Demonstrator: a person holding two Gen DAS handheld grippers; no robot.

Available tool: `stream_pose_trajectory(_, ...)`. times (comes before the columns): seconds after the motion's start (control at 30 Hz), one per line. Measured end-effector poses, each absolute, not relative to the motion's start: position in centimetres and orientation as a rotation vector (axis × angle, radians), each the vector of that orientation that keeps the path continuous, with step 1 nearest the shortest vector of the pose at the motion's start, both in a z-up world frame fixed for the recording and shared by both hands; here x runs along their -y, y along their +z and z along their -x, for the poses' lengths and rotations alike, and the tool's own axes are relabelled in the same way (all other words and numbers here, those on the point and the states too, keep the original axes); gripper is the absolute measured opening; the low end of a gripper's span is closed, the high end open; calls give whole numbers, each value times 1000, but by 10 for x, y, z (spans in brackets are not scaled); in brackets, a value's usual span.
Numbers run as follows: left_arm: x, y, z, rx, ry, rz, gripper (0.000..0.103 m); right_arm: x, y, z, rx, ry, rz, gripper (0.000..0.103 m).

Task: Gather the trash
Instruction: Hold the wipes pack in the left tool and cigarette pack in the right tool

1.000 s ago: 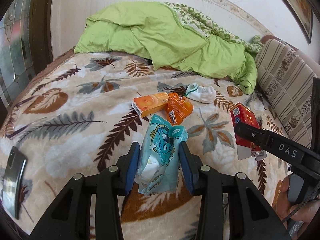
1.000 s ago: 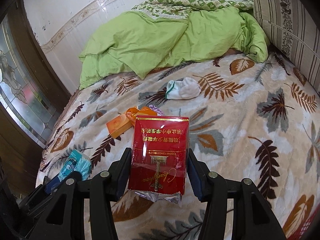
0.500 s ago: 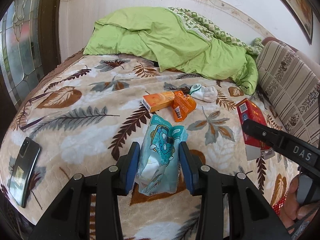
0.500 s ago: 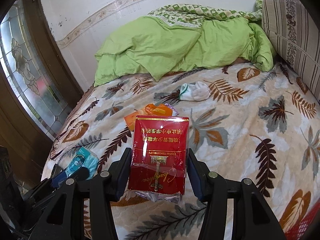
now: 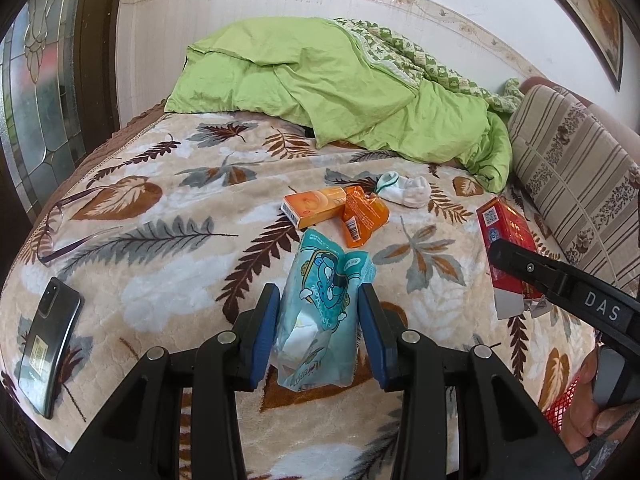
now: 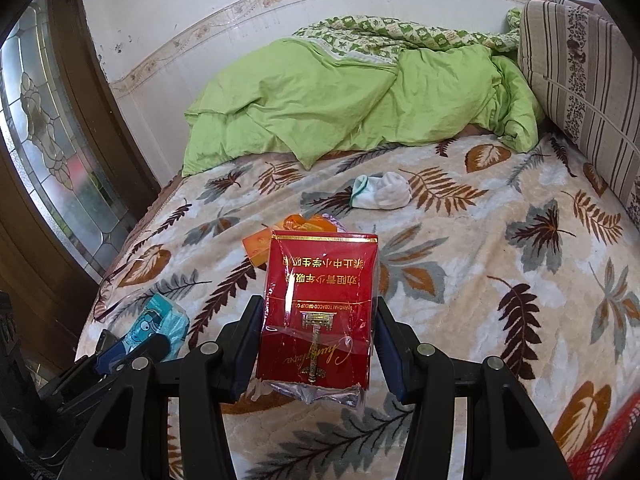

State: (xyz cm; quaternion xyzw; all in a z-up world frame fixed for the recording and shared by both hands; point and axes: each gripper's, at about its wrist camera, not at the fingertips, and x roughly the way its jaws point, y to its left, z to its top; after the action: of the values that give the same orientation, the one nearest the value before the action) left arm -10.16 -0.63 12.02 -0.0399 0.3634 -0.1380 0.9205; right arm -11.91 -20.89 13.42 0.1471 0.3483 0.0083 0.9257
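Left hand-held gripper (image 5: 318, 330) clamped on blue pouch (image 5: 320, 312), right hand-held gripper (image 6: 316, 338) clamped on red pack (image 6: 318, 308), both above bed (image 6: 500, 280), orange box (image 5: 314, 209) and wrapper (image 5: 364, 216) ahead of left.

Both wrist views angled down, sharing bed (image 5: 160, 240).

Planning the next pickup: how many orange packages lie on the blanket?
2: an orange box and an orange pouch touching at mid-bed, near the sock. More may hide under the quilt.
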Motion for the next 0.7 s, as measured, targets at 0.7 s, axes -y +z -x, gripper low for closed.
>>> stream_pose_trajectory(0.7, 7, 96, 87, -768, -299, 72, 39, 212, 97, 99, -768, -26, -268, 56)
